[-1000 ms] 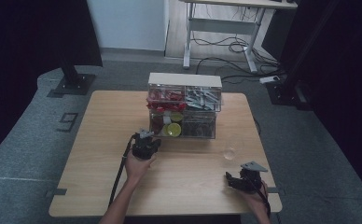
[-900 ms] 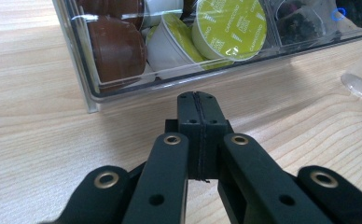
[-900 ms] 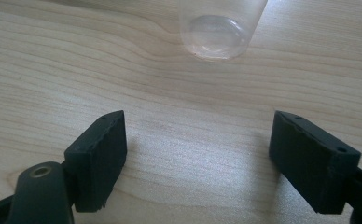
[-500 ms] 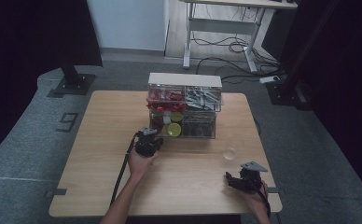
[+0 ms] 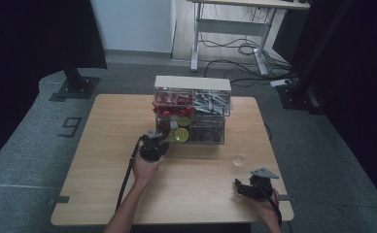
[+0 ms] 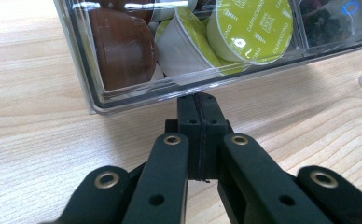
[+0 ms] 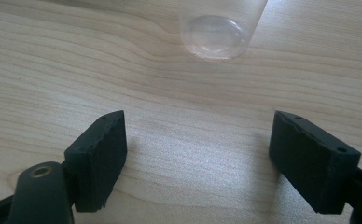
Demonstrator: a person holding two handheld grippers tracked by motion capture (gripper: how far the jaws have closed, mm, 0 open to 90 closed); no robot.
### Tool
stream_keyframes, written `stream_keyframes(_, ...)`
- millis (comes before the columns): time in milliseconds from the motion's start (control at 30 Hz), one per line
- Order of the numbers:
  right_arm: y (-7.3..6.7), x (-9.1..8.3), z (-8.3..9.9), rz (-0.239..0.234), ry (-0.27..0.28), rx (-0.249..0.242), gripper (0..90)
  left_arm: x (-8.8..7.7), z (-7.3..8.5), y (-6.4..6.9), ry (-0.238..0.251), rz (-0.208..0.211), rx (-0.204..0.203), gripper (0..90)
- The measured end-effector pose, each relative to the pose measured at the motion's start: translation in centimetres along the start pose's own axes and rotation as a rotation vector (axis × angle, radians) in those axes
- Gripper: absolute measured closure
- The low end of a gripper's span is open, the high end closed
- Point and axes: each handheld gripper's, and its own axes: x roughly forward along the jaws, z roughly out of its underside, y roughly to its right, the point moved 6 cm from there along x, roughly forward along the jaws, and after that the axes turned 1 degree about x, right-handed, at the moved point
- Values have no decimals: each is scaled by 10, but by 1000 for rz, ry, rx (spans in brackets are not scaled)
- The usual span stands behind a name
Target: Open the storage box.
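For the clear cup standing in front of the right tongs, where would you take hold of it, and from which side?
Grip the clear cup across its round wall, low and near the base, coming in level from the person's side. It stands upright on the table, apart from the clear box. The right tongs are open, probably wider than the cup, and already face it.

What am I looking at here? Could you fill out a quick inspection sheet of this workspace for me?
Surface: wooden table, bare around the work.
Job's things: clear plastic organiser holding coffee capsules, one green capsule facing front; clear plastic cup standing apart on the table.
Clutter: nothing seen.
Grippers: left gripper shut, fingers at the organiser's lower front edge; right gripper open, nothing between its fingers, the cup just ahead of it.
Cables: black cable trailing from the left gripper; loose cables on the floor behind.
Surroundings: grey floor, white desk frame, dark curtains.
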Motion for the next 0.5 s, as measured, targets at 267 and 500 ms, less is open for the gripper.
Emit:
stream_keyframes(267,0,0,0,0,0,0,193,-2,0,2,9,0,-4,900)
stream_keyframes(500,0,0,0,0,0,0,193,-12,-7,4,45,9,-1,900)
